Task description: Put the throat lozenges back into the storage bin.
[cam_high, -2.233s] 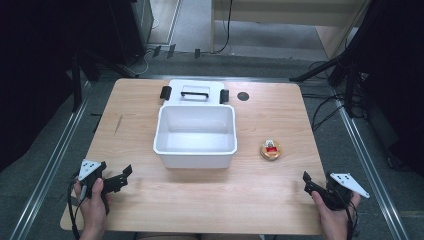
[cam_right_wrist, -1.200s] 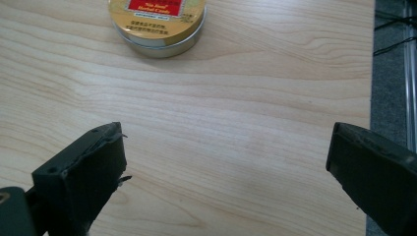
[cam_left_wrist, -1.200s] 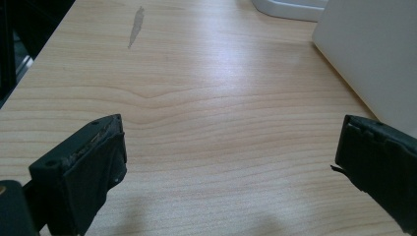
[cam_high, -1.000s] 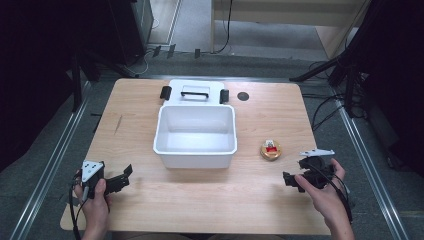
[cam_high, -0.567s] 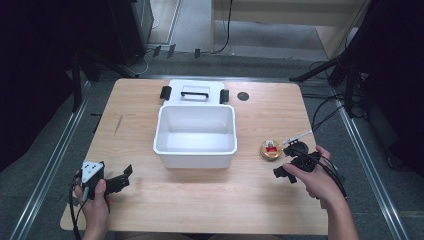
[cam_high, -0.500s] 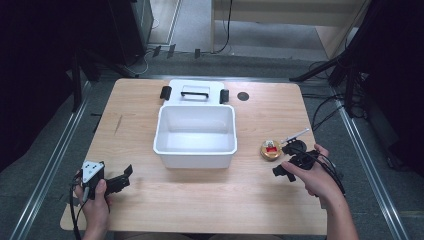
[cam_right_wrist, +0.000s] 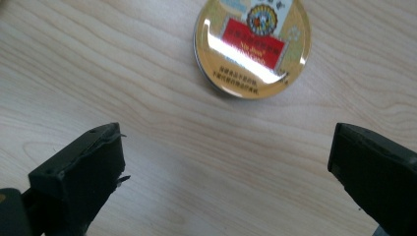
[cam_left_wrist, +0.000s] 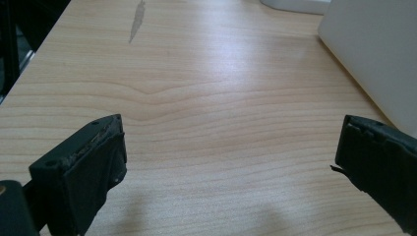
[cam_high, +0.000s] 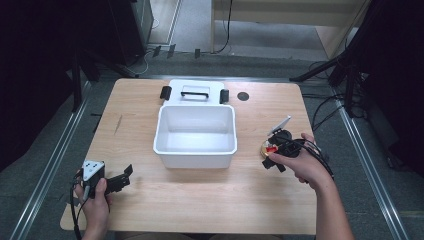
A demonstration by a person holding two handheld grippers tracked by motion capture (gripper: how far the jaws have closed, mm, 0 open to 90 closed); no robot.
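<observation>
Pale wood-grain table [cam_high: 200, 200]; right tool [cam_right_wrist: 226, 162] gapes wide over round glossy tin [cam_right_wrist: 252, 46].

Pale matt wood-grain table [cam_high: 210, 200], smooth white plastic bin [cam_high: 195, 152], and a glossy gold tin [cam_right_wrist: 252, 46].

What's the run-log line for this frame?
right gripper: open, above round tin | left gripper: open, idle over table | white bin: empty

light wooden table [cam_high: 200, 200] on grey floor [cam_high: 380, 200], dark surroundings
</observation>
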